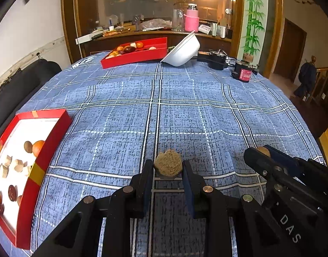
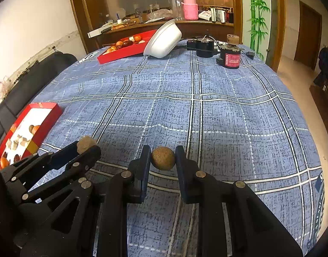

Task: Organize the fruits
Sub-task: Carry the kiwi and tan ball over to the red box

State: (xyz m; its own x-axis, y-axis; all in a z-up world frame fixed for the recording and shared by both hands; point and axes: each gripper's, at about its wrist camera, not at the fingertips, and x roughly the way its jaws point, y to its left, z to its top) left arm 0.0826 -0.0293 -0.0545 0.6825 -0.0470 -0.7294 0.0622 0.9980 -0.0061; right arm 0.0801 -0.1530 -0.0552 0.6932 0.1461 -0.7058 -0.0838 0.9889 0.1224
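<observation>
Room: a white wall on the left, a wooden-framed glass partition (image 1: 155, 6) at the far side with a cluttered counter behind it, a green bamboo painting (image 1: 253, 17) to its right, a brown door far right.
Surface: a table under a blue plaid tablecloth with white and dark lines (image 1: 174, 111), wrinkled in places, filling most of both views.
Near-left tray: a red cardboard box lid with a white inside (image 1: 26, 192) at the left edge of the table, holding orange round fruits, dark red ones, a brown one and pale cut chunks.
Far tray: a second red tray with a divider (image 1: 138, 57) at the far side, holding orange and dark fruits.
Bowl: a white plastic bowl (image 1: 183, 51) tilted on its side, leaning just right of the far tray.
Far-right clutter: a black device with cables (image 1: 213, 59) and a black cylinder with a red label (image 1: 243, 72).
Left gripper: the left gripper (image 1: 168, 168) is clenched on a rough tan flat-cut fruit piece (image 1: 168, 163), pads pressing both sides, held above the cloth.
Right gripper: the right gripper (image 2: 163, 157) grasps a round brown ball-like fruit (image 2: 163, 158) between its pads, just right of the left gripper.
Open room: the middle of the cloth between grippers and far tray is bare; the near-left tray lies well to the left of both.
</observation>
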